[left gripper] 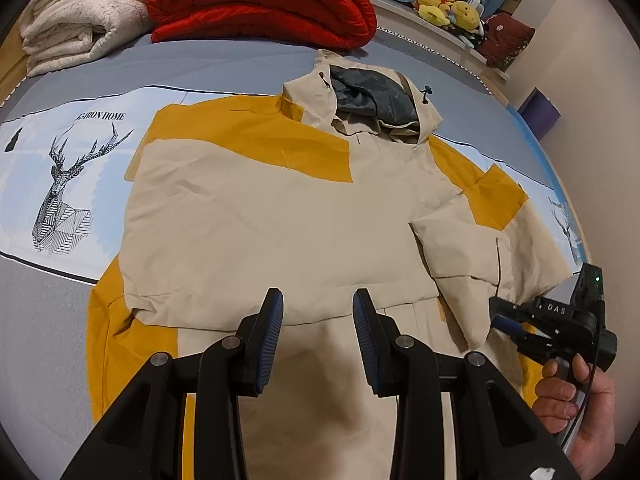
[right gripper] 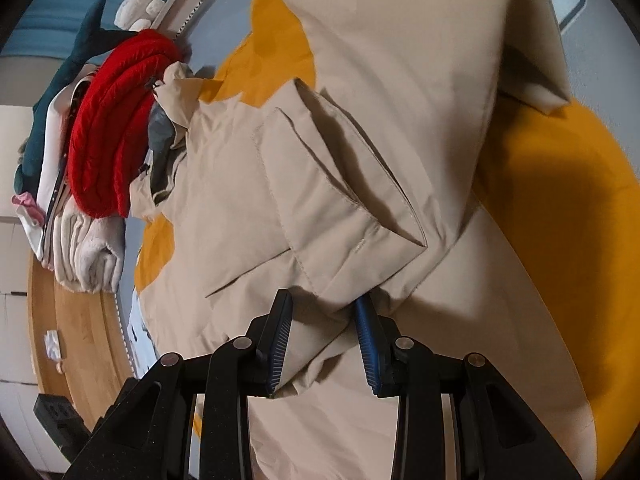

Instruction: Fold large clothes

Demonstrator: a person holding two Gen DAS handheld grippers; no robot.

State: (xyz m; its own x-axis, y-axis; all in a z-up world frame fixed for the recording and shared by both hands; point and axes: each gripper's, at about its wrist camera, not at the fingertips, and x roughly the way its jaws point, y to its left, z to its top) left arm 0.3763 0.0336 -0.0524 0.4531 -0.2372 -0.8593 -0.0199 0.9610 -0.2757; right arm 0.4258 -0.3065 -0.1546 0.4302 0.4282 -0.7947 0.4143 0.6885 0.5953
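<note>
A beige and yellow hooded jacket (left gripper: 280, 220) lies spread flat on the bed, hood (left gripper: 372, 96) at the far end. Its right sleeve (left gripper: 460, 248) is folded in over the body. My left gripper (left gripper: 318, 300) hovers open over the jacket's lower half with nothing between its fingers. My right gripper (left gripper: 500, 318), held by a hand (left gripper: 572, 400), sits at the sleeve's end. In the right wrist view the sleeve cuff (right gripper: 340, 220) lies loose between the spread fingers of the right gripper (right gripper: 326, 304), draped over the right fingertip.
A folded red quilt (left gripper: 260, 0) and a white fleece blanket (left gripper: 80, 20) are stacked at the head of the bed. Plush toys (left gripper: 448, 4) sit on a ledge behind. The grey sheet has a deer print (left gripper: 64, 188) to the jacket's left.
</note>
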